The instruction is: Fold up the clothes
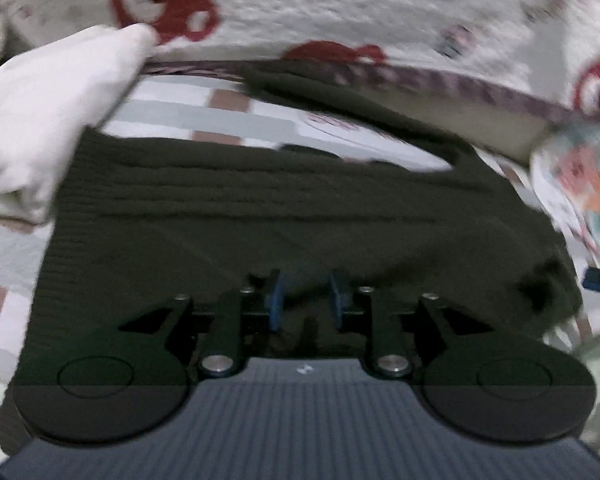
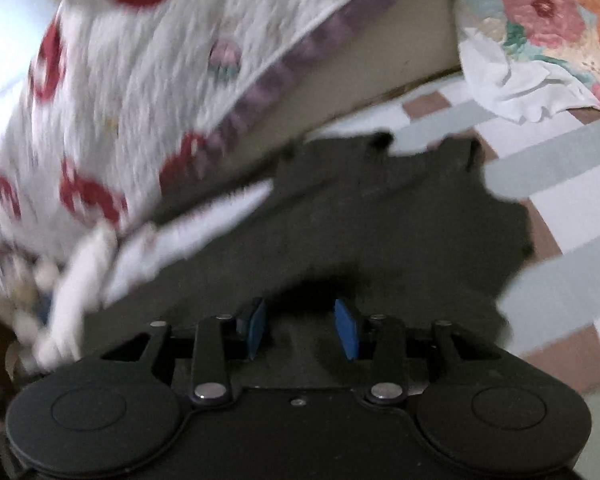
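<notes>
Dark olive-black ribbed knit garment [image 1: 260, 216]. White blanket with red ring motifs and purple striped edging [image 2: 148, 92]. Checked bedsheet in white, grey-green and brown [image 2: 572, 184]. Floral multicoloured cloth [image 2: 548, 12]. Plain white cloth [image 1: 40, 120]. Blue gripper pads [image 2: 346, 328].

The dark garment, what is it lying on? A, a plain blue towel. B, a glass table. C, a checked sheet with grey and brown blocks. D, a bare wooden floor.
C: the dark garment is spread over a checked sheet of white, grey and brown blocks, seen in both wrist views.

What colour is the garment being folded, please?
Plain dark olive-black garment, clearest in the left wrist view.
</notes>
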Demonstrator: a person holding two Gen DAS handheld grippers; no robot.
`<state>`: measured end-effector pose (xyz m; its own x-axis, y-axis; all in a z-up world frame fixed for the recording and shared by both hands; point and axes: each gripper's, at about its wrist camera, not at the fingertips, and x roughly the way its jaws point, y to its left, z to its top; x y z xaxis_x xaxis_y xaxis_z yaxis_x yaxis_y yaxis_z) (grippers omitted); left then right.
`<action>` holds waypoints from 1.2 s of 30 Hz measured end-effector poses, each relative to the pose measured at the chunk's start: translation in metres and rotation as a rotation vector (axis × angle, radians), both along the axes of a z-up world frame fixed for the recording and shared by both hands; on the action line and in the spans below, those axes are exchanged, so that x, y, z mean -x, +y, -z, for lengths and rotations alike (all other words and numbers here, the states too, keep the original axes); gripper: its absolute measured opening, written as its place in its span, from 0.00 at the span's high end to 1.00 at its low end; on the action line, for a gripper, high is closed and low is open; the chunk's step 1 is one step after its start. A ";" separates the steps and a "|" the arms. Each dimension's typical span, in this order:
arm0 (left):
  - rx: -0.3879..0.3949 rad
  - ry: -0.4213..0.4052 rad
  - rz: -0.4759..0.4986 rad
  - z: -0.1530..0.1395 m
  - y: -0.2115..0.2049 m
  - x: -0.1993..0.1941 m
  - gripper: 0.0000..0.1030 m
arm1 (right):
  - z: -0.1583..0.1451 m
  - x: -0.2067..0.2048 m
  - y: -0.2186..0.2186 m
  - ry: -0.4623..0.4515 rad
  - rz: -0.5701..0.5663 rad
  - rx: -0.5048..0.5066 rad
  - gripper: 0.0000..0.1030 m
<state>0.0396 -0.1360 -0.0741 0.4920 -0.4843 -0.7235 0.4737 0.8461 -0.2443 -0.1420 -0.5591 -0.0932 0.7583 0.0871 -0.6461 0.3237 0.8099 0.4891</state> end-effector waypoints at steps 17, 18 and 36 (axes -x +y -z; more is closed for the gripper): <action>0.058 0.262 0.391 0.035 -0.115 -0.007 0.50 | 0.019 -0.057 0.032 0.141 -0.081 0.258 0.50; 0.060 0.272 0.405 0.037 -0.121 -0.008 0.48 | 0.020 -0.060 0.039 0.162 -0.106 0.315 0.49; -0.142 0.455 0.472 0.050 -0.132 0.018 0.55 | 0.030 0.033 0.055 0.181 -0.207 0.458 0.89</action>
